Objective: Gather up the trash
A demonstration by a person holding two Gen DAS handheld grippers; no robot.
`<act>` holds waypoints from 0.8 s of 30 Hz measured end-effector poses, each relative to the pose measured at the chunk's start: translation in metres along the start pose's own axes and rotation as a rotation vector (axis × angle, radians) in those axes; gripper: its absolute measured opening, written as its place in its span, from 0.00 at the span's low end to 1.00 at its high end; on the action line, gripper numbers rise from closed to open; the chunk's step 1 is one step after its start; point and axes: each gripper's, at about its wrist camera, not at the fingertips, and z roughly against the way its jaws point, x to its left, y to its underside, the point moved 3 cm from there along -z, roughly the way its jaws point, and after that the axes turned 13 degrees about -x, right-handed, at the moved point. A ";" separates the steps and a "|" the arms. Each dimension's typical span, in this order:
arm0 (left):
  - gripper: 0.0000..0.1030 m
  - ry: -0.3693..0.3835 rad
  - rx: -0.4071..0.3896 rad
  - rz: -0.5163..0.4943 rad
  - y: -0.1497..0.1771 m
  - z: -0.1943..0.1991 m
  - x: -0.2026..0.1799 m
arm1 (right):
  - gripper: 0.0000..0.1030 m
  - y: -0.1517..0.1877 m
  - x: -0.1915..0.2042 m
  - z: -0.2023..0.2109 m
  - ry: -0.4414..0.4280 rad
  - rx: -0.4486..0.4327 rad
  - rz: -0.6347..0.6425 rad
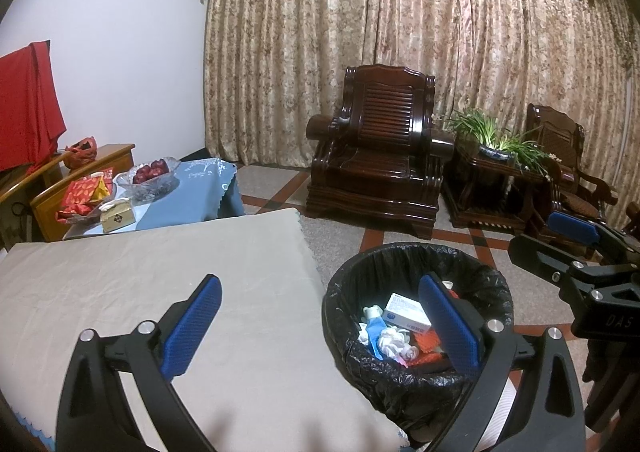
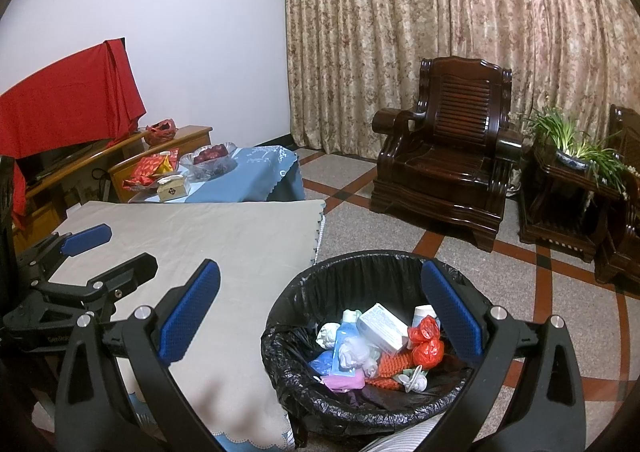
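Note:
A round bin with a black liner (image 1: pixel 404 252) (image 2: pixel 360 264) stands on the floor beside the beige-covered table (image 1: pixel 160 272) (image 2: pixel 224 236). It holds trash: a white box (image 1: pixel 406 312) (image 2: pixel 382 326), a blue tube (image 2: pixel 346 336), crumpled tissues (image 1: pixel 394 342), red bags (image 2: pixel 426 340) and a pink piece (image 2: pixel 344 382). My left gripper (image 1: pixel 324 326) is open and empty, over the table edge and bin. My right gripper (image 2: pixel 326 312) is open and empty, above the bin. Each gripper shows in the other's view, the right one (image 1: pixel 560 240) and the left one (image 2: pixel 104 252).
A blue-covered low table (image 1: pixel 188 192) (image 2: pixel 256 168) carries a glass bowl of red fruit (image 1: pixel 150 172) (image 2: pixel 210 156), red packets (image 1: pixel 86 192) and a tissue box (image 1: pixel 116 214). Dark wooden armchairs (image 1: pixel 380 148) (image 2: pixel 448 156) and a potted plant (image 1: pixel 492 140) stand by the curtain.

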 end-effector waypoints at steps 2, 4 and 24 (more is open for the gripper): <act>0.94 0.000 0.001 0.000 0.000 -0.001 -0.002 | 0.95 0.000 0.000 0.000 0.000 0.000 0.000; 0.94 0.001 0.002 0.001 0.000 0.000 0.000 | 0.95 0.000 0.000 0.000 0.000 0.000 0.000; 0.94 0.000 0.008 0.002 0.004 0.003 0.006 | 0.95 -0.001 0.000 0.001 0.000 0.002 -0.001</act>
